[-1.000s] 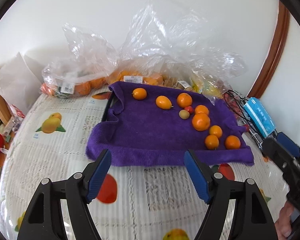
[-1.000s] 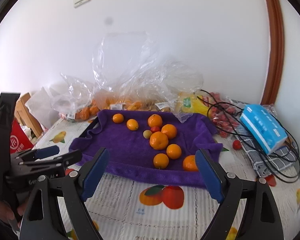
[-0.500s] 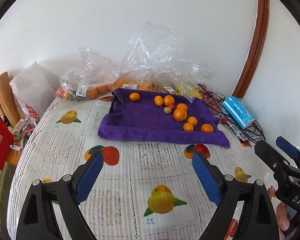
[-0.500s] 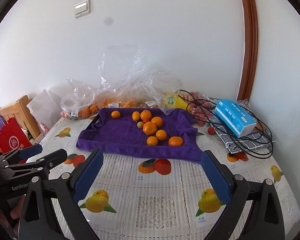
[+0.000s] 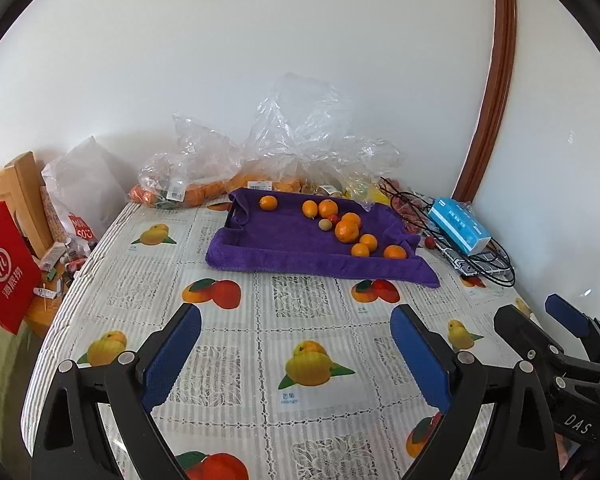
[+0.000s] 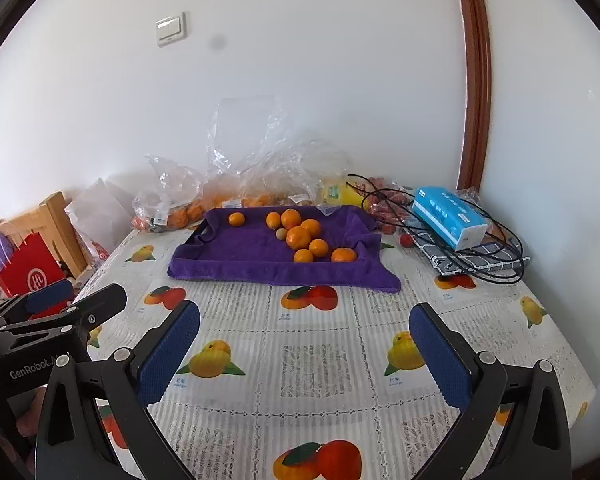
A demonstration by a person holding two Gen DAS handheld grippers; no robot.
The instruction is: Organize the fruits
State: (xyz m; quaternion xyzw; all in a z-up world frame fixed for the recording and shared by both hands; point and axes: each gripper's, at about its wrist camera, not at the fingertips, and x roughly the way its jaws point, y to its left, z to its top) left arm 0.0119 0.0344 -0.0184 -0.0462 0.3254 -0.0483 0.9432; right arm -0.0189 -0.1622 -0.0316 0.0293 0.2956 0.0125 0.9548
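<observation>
Presently the left gripper (image 5: 296,354) and right gripper (image 6: 305,350), both spread wide and empty, hover at 6 o'clock over the fruit-print tablecloth (image 6: 320,360), likely surveying the oranges (image 6: 299,237) clustered toward 12 o'clock on the purple towel (image 6: 236,254).

Black fingers (image 5: 172,344), blue pads (image 6: 168,354).

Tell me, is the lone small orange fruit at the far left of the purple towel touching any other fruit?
Apart. In the right wrist view the lone small orange fruit sits alone, with bare purple towel between it and the nearest fruit.
</observation>
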